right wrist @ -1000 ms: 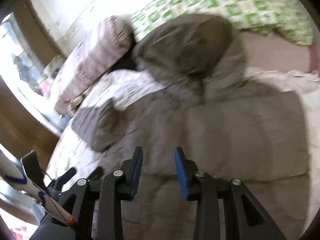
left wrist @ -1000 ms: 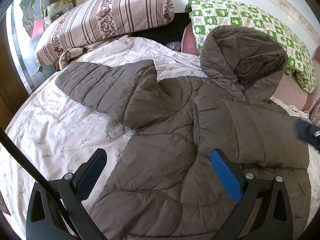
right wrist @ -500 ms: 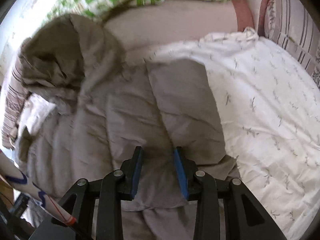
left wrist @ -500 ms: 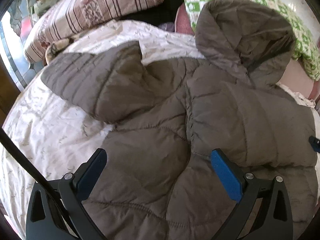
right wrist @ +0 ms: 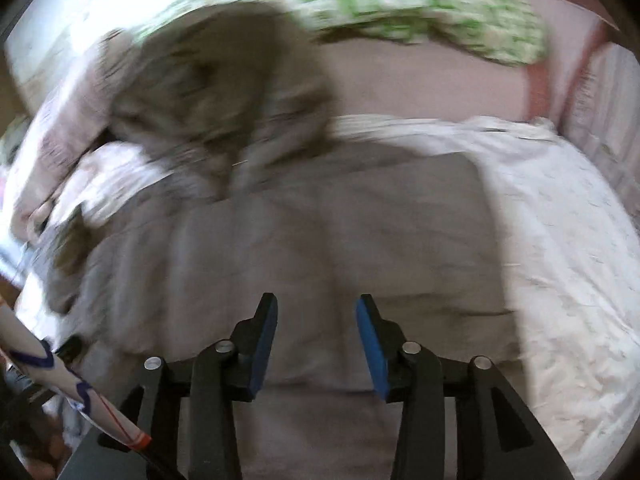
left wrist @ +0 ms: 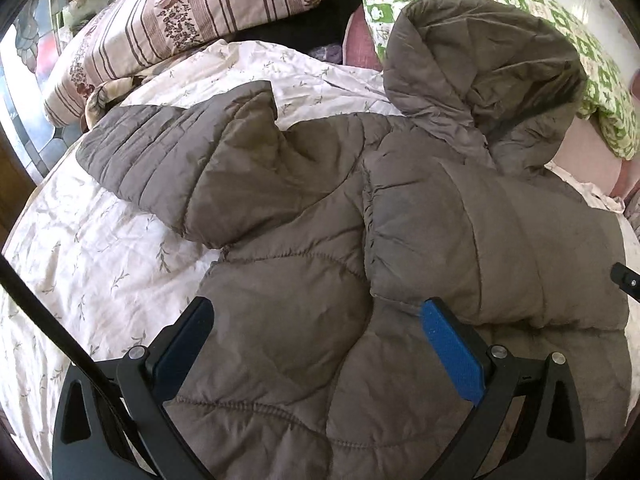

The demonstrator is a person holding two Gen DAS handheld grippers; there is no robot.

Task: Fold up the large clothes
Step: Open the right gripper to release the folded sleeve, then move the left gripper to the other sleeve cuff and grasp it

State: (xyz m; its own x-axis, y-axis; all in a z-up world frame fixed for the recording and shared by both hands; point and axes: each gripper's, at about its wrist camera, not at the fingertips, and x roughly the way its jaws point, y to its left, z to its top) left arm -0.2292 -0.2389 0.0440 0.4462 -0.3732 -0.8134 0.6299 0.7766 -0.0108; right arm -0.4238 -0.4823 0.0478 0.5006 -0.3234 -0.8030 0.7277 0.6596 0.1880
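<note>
Blue-padded fingers (left wrist: 452, 356) of the left gripper (left wrist: 316, 344) stand wide apart, nothing between them, low over the near body of the jacket (left wrist: 288, 280). The right gripper (right wrist: 316, 340) hangs above the same jacket (right wrist: 320, 248) with its pads spread to a moderate gap, also holding nothing; that view is smeared by motion blur.

The jacket, a grey-brown quilted one, lies flat on the sheet (left wrist: 92, 256), which is pale with small sprigs. One sleeve (left wrist: 500, 248) is folded across the jacket's body, lying crosswise on its right part just beyond the left gripper's right finger. The other sleeve (left wrist: 172, 160) sticks out to the jacket's left onto the sheet, bent and puckered at the shoulder. Beyond the folded sleeve the hood (left wrist: 480, 80) stands up in a crumpled mound at the jacket's far end, its rim touching a green-and-white checked quilt (left wrist: 580, 36). Left of the hood and farther back a striped pillow (left wrist: 180, 24) leans at the far edge of the sheet, well apart from the jacket's body. At the jacket's right edge, in the left wrist view, a small black tip (left wrist: 626, 280) of the right gripper shows.
</note>
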